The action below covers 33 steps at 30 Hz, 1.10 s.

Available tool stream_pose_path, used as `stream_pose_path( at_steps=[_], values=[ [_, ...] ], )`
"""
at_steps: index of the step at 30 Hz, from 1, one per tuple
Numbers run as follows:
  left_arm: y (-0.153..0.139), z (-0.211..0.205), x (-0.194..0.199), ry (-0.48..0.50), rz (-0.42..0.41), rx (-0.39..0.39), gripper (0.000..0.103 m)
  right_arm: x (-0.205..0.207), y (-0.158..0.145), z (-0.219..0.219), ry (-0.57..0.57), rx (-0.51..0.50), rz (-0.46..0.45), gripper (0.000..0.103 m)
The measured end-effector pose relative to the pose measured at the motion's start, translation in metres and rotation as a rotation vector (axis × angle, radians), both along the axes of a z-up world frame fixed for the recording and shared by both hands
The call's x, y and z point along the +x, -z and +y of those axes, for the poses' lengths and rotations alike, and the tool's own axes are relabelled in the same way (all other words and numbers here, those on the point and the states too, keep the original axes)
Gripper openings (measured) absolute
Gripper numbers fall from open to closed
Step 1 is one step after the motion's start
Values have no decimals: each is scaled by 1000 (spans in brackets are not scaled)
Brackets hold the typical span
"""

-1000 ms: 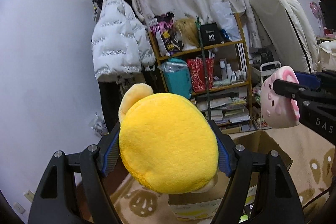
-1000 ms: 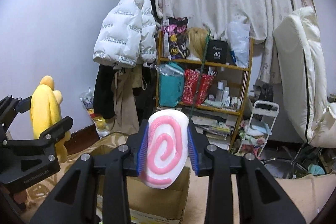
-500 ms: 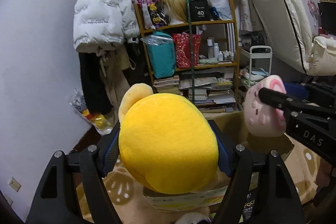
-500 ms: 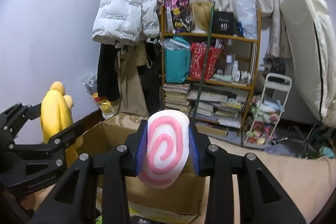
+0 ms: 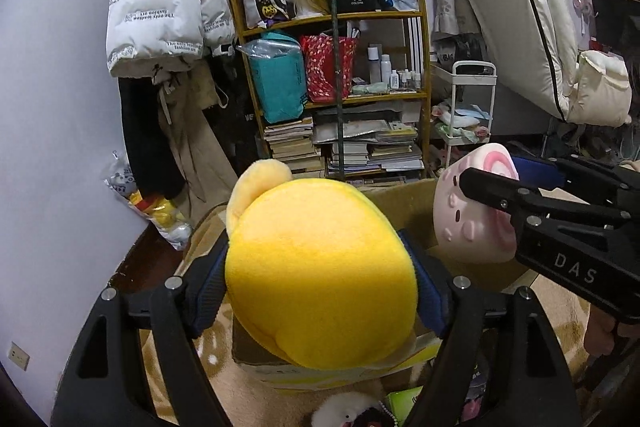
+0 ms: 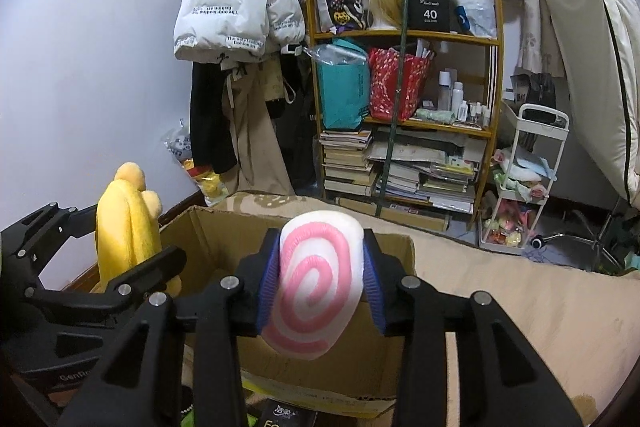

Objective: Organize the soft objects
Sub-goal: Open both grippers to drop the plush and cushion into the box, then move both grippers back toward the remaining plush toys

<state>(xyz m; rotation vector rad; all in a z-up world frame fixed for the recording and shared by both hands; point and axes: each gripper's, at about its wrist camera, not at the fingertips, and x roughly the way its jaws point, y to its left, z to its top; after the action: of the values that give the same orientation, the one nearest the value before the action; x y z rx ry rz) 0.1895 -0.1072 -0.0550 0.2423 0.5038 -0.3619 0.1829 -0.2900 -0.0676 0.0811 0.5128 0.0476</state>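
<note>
Between my left jaws: yellow plush toy (image 5: 320, 271), blue pads pressing its sides while the jaws ease apart; it fills the lower centre of the left view.
Left gripper (image 5: 320, 279): its fingertips are hidden behind the plush, so I cannot tell how deep the grip goes.
Right gripper (image 6: 318, 279): jaws opening, pads against a white plush with a pink swirl (image 6: 316, 283) in the lower centre of the right view.
Pink-swirl plush from the side (image 5: 472, 215): at the right of the left view, partly covered by my right gripper's black finger.
Cardboard box (image 6: 200, 231): open, below and behind both toys; its inside is mostly blocked and dark, contents unreadable.
Box in the left view (image 5: 400, 193): only a rim strip and a lower front edge show.
Small fluffy thing (image 5: 344, 411): bottom edge of the left view, cut off, unidentifiable.
Shelf (image 6: 400, 39): upper centre, crowded; labels too small to read.
</note>
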Motion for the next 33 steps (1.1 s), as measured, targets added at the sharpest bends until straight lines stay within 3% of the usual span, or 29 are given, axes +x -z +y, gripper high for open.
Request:
stream_pose_path(
  at_steps=[6,10,12,19,21,30,33],
  values=[
    [2,1,5,-14,43,-7,83,0,5,5,-18,-21,24,47],
    [0,6,1,-34,26,-15,95,-1,9,5,-18,-13,50,49],
    [0,8,1,-31,35,-22,95,-3,8,2,-7,3,45,58],
    [0,11,1,-70,47,1,96,-10,0,-4,25,17,25,70],
    [-1,13,-1,-76,62,5,96,-12,-1,-7,33,31,28,79],
    [-10,27,-21,-124,94,47,96,-37,-15,-13,73,63,6,103],
    [-13,32,-32,-129,99,63,96,-43,-21,-14,85,74,-5,103]
  ],
)
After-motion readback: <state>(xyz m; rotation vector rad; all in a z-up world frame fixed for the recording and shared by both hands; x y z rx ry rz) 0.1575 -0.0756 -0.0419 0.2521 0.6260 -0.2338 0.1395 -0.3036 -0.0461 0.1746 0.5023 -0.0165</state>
